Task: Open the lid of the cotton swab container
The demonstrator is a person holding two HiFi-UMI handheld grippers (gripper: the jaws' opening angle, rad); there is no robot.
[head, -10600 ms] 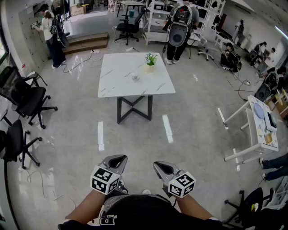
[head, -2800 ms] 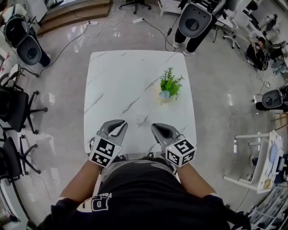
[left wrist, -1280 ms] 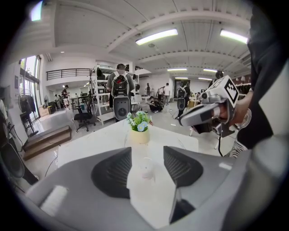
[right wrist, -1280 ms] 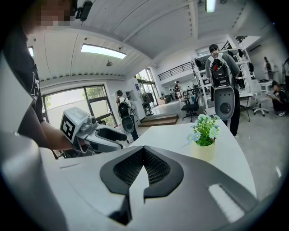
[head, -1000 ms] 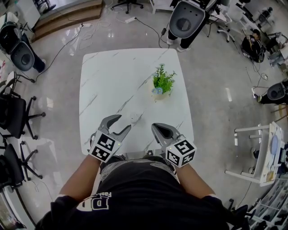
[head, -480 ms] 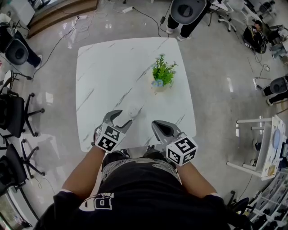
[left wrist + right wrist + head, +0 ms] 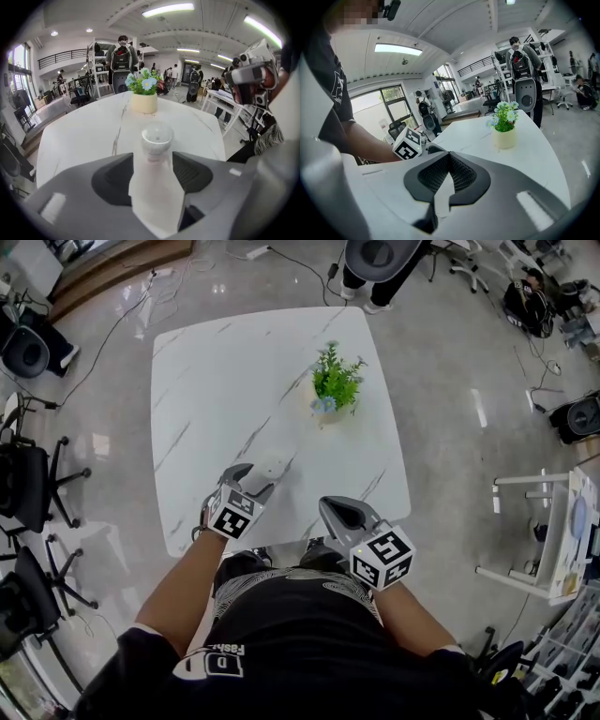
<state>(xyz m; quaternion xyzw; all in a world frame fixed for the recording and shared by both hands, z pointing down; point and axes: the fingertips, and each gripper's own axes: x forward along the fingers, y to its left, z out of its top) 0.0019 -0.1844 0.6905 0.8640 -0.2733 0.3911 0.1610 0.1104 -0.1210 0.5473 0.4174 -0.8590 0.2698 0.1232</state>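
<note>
The left gripper (image 7: pixel 251 480), its jaws having just opened wide, framed the untouched container (image 7: pixel 157 139) near the table's (image 7: pixel 216 381) front edge, seemingly to steady it, while the right gripper (image 7: pixel 337 512) hung closed and empty.

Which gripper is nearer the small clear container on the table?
Left. The left gripper, jaws just opened wider, has the container at its mouth, untouched. The shut right gripper hangs back to the container's right, by the table edge.
</note>
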